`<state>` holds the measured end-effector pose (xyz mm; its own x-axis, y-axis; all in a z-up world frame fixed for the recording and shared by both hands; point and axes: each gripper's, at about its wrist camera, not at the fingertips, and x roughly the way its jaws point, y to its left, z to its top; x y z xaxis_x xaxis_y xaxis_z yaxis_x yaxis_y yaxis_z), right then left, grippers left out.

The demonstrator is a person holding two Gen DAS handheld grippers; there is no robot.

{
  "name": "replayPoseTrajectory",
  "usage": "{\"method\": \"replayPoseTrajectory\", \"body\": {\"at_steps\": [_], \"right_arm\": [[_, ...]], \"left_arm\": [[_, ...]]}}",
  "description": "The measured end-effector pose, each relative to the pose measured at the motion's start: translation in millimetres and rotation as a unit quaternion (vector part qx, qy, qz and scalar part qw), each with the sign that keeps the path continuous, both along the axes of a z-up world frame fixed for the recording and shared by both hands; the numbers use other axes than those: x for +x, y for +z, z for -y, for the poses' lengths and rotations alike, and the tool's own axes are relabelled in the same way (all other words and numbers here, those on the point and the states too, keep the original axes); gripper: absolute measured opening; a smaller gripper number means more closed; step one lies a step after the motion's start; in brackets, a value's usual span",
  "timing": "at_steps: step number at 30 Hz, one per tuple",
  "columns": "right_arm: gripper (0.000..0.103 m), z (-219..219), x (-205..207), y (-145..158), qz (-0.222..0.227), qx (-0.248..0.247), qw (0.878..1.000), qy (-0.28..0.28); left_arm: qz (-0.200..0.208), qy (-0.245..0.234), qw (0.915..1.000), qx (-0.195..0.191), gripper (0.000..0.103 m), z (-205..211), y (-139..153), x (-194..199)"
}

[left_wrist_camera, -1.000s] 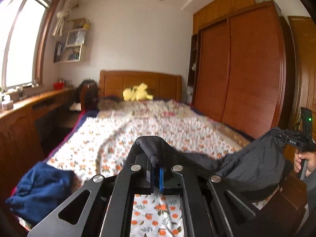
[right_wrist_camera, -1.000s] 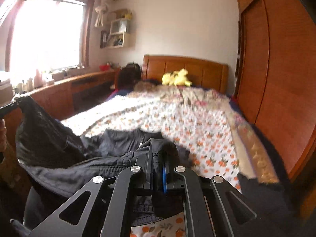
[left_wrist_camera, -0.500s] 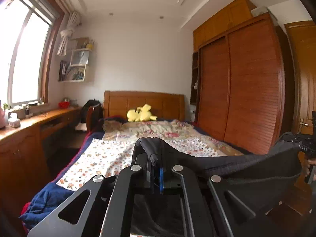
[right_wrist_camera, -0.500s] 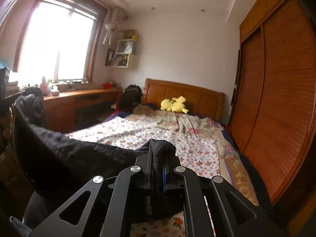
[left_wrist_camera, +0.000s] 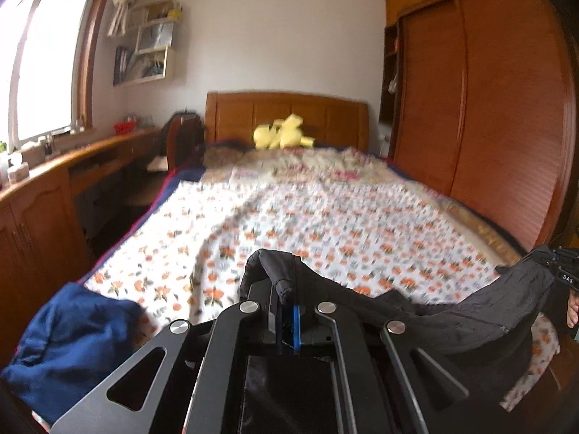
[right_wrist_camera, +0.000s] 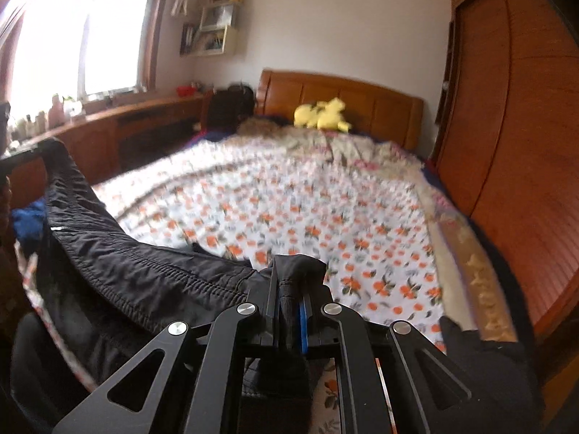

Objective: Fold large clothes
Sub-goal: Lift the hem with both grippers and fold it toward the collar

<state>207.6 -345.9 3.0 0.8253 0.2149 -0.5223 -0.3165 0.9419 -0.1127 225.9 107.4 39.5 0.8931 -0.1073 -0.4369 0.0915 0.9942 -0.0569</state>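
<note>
A large black garment (left_wrist_camera: pixel 452 318) hangs stretched between my two grippers over the foot of the bed (left_wrist_camera: pixel 325 217). My left gripper (left_wrist_camera: pixel 287 311) is shut on one corner of it. My right gripper (right_wrist_camera: pixel 293 311) is shut on the other corner, and the black garment (right_wrist_camera: pixel 144 278) runs from it to the left, sagging in the middle. In the left wrist view the right gripper (left_wrist_camera: pixel 562 267) shows at the far right edge, holding the cloth up. The garment's lower part is hidden behind the gripper bodies.
The bed has an orange-flowered sheet (right_wrist_camera: pixel 307 209), a yellow plush toy (left_wrist_camera: pixel 282 133) at the wooden headboard, and a blue garment (left_wrist_camera: pixel 68 340) at its near left corner. A wooden wardrobe (left_wrist_camera: pixel 506 108) stands right, a wooden desk counter (left_wrist_camera: pixel 54 181) under the window left.
Both grippers have dropped back down toward the bed with the garment still held. The cloth, pulled taut half a second ago, now sags between them.
</note>
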Motion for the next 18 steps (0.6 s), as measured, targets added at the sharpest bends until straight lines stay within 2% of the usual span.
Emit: {"method": "replayPoseTrajectory", "body": {"at_steps": [6,11,18], "right_arm": [[0.007,-15,40,-55,-0.034,-0.018,0.999,0.001],[0.007,-6,79,-63,-0.048,0.010,0.999,-0.023],[0.007,-8,132,-86,-0.079,-0.004,0.996,-0.046]], "left_arm": [[-0.042,0.004,0.9991,0.003,0.004,-10,-51,40],[-0.053,0.012,0.9984,-0.015,0.004,-21,-68,73],[-0.064,0.004,0.9977,-0.021,0.004,-18,-83,107]]}}
